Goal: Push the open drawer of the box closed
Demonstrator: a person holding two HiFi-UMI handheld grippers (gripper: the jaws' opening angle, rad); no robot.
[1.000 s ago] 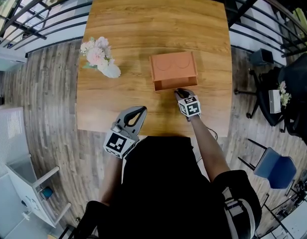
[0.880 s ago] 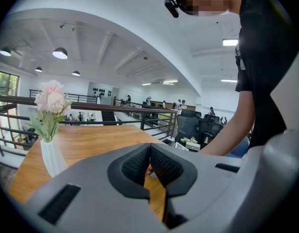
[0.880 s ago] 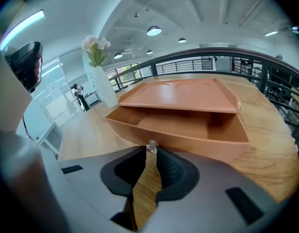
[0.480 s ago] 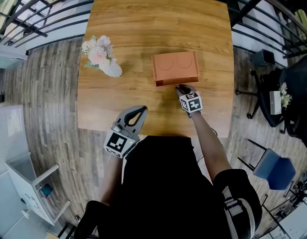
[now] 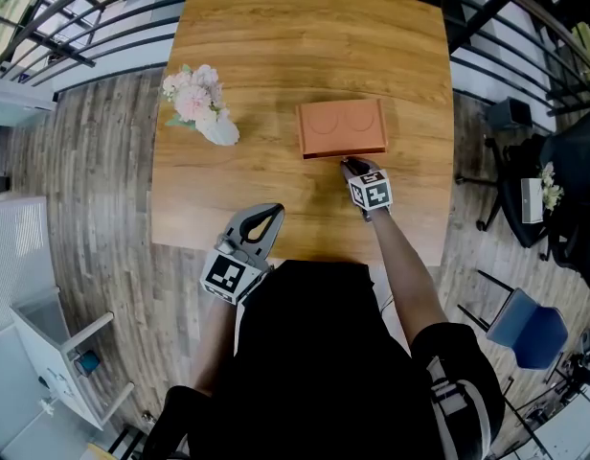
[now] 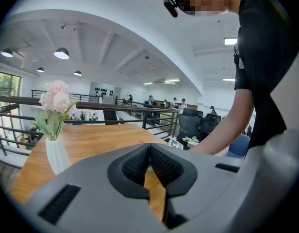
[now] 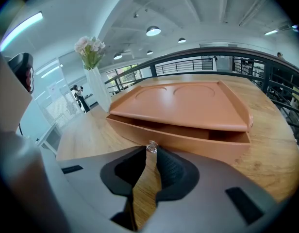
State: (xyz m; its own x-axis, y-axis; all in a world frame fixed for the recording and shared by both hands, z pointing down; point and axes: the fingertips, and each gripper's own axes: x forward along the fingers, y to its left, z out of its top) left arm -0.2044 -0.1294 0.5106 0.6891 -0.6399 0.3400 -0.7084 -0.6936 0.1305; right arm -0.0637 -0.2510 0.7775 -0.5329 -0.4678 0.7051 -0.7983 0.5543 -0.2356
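Observation:
The orange box (image 5: 341, 127) sits mid-table, two round hollows in its lid. In the right gripper view its drawer (image 7: 188, 141) still shows a thin dark gap under the lid. My right gripper (image 5: 345, 164) is shut, and its tips (image 7: 150, 152) press against the drawer's small clear knob (image 7: 152, 147) without holding it. My left gripper (image 5: 266, 220) hangs over the table's near edge, well left of the box. It is shut on nothing, as the left gripper view (image 6: 149, 152) shows.
A white vase of pink flowers (image 5: 201, 113) stands on the wooden table (image 5: 276, 46) to the left of the box (image 7: 93, 76). Black railings run beyond the far edge. Chairs (image 5: 525, 324) stand on the floor to the right.
The drawer has slid into the box, from sticking out in front to nearly flush. My right gripper moved forward with it. The left gripper stayed put.

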